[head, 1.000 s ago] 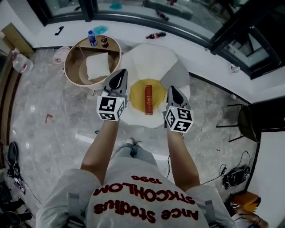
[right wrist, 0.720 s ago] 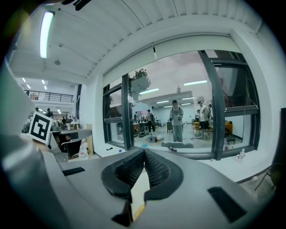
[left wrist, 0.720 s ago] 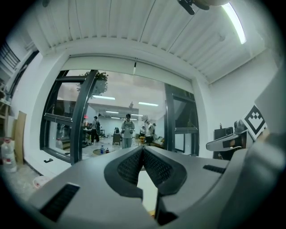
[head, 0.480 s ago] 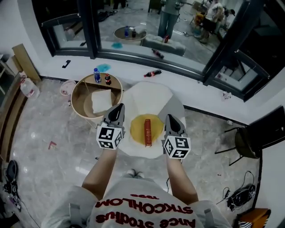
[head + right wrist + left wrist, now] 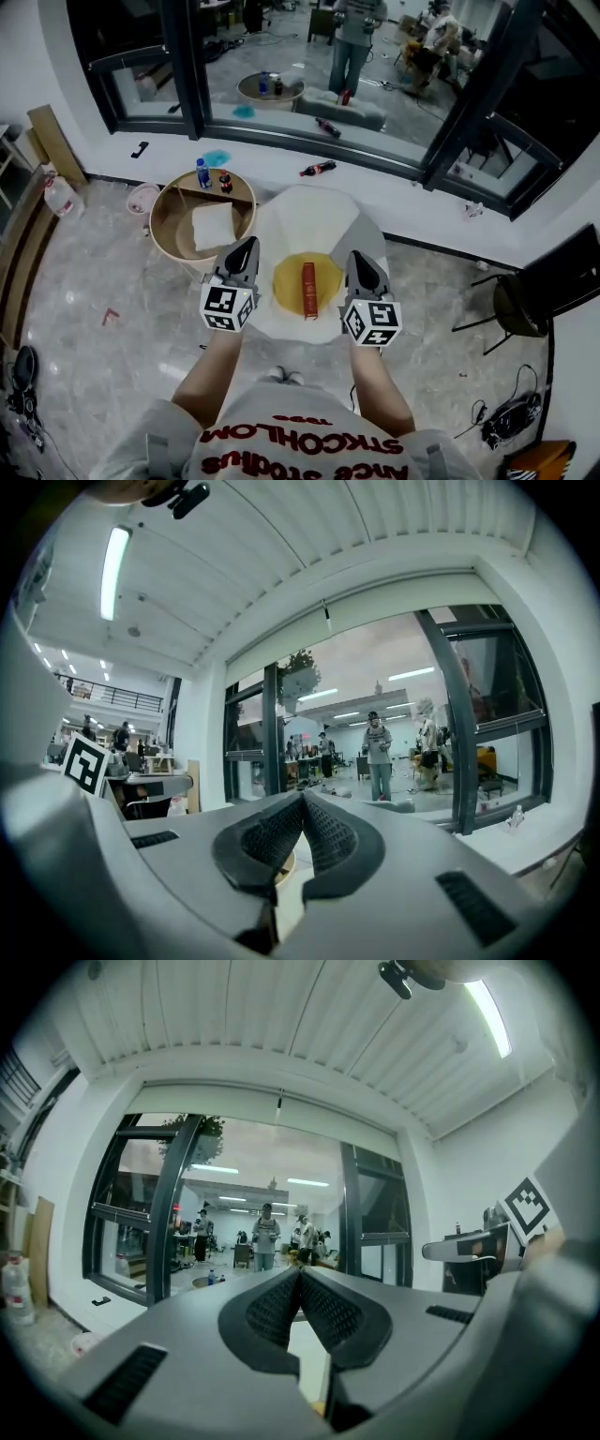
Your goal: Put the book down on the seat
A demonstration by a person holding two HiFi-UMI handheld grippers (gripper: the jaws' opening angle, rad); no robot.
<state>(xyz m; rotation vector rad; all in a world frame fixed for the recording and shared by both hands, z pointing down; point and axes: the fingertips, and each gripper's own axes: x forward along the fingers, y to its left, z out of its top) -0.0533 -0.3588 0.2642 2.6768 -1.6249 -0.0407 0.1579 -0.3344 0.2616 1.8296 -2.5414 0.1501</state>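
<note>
Book (image 5: 308, 290) lies between left claw (image 5: 245, 244) and right claw (image 5: 357, 256).

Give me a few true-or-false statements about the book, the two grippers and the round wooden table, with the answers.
1. The red book lies on the yellow cushion of the white seat. True.
2. The left gripper is clamped on the book. False: its jaws are together with nothing between them, and it is off to the book's left, apart from it.
3. The right gripper has its jaws together and holds nothing. True.
4. The round wooden table has nothing on it. False: a white cloth and a blue bottle are on it.
</note>
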